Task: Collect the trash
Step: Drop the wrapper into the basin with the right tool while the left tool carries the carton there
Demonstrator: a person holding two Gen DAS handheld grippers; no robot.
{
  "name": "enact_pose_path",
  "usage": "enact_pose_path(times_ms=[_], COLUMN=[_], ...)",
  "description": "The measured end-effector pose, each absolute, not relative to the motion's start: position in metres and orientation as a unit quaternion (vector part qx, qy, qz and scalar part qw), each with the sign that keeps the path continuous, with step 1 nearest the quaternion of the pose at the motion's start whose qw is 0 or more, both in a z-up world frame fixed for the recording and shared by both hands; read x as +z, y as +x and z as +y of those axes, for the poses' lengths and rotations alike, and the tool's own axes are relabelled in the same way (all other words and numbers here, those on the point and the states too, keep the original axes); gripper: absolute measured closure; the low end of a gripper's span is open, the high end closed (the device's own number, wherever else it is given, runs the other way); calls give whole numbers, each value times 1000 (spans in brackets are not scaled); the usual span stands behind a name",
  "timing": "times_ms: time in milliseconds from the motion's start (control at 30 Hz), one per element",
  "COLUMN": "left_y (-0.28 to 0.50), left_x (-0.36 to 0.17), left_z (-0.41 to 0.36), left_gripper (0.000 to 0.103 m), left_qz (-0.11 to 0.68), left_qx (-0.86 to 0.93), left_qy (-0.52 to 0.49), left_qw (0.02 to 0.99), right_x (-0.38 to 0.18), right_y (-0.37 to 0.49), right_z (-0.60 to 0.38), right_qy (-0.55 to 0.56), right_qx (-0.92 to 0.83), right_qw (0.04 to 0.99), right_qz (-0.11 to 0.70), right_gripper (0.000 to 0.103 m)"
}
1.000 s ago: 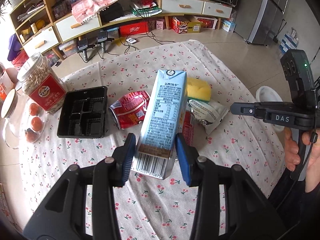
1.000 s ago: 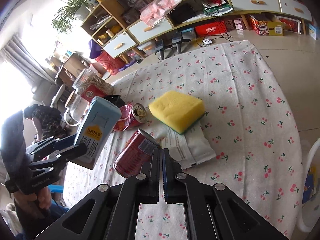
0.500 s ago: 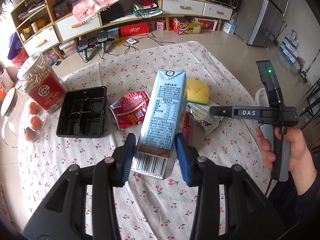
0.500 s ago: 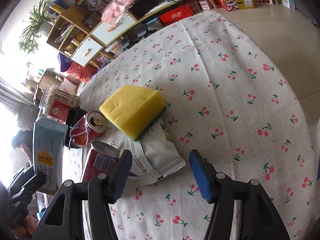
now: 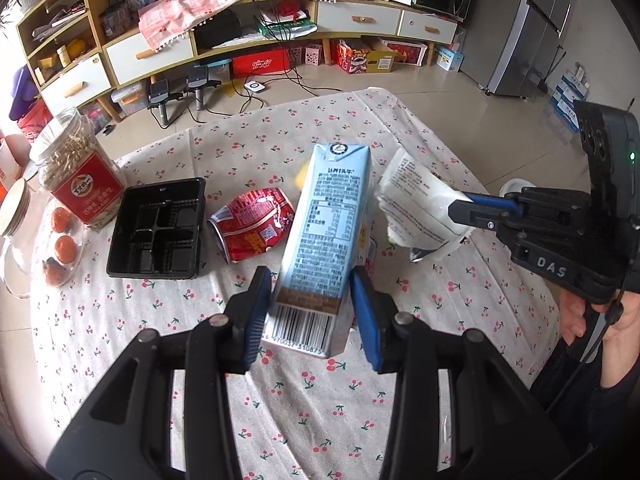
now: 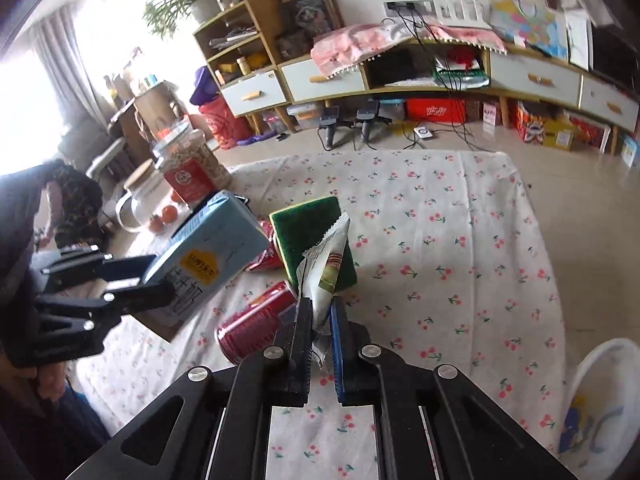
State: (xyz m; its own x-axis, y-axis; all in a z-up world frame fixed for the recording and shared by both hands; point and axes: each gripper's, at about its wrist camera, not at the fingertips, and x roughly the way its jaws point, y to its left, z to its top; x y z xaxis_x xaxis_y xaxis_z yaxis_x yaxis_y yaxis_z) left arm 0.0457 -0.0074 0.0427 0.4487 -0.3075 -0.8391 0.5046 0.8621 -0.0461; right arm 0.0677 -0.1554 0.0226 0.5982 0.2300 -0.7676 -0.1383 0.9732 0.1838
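Beyond the left gripper's fingers (image 5: 256, 312), the milk carton (image 5: 328, 216) hides most of the yellow sponge (image 5: 301, 176) and red can (image 5: 370, 266).

"DAS" on the right gripper (image 5: 460, 210); milk carton (image 5: 326, 240) barcode perhaps "9700373108".

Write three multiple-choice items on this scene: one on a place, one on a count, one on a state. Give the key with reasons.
1. Where is the black tray?
A. on the floor
B. on the table, between the jar and a crushed can
C. held in a gripper

2. How many red cans show in the right wrist view?
A. two
B. none
C. five

3. What is the right gripper doing?
A. hanging open
B. shut on a sponge
C. shut on a wrapper

Key: B, it sits between them; A, one near the fingers, one behind the carton; C, the wrapper stands pinched in it.
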Motion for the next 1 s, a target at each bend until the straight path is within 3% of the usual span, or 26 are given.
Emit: enact_pose_path(times_ms=[67, 167, 1000], left_y=[45, 45, 32], left_x=[43, 44, 50], left_z=[-8, -8, -40], left_gripper=[60, 60, 66], left_qz=[467, 467, 447], left_qx=[-241, -242, -262], left_qy=[106, 102, 28], left_qw=[844, 844, 855], right_x=[17, 24, 67], right_y=[66, 60, -4], right_z=[-159, -177, -338], right_qy=[31, 117, 186], right_qx=[78, 143, -25], right_qw=[890, 877, 907], right_qz=[447, 444, 378], right_gripper=[94, 94, 94])
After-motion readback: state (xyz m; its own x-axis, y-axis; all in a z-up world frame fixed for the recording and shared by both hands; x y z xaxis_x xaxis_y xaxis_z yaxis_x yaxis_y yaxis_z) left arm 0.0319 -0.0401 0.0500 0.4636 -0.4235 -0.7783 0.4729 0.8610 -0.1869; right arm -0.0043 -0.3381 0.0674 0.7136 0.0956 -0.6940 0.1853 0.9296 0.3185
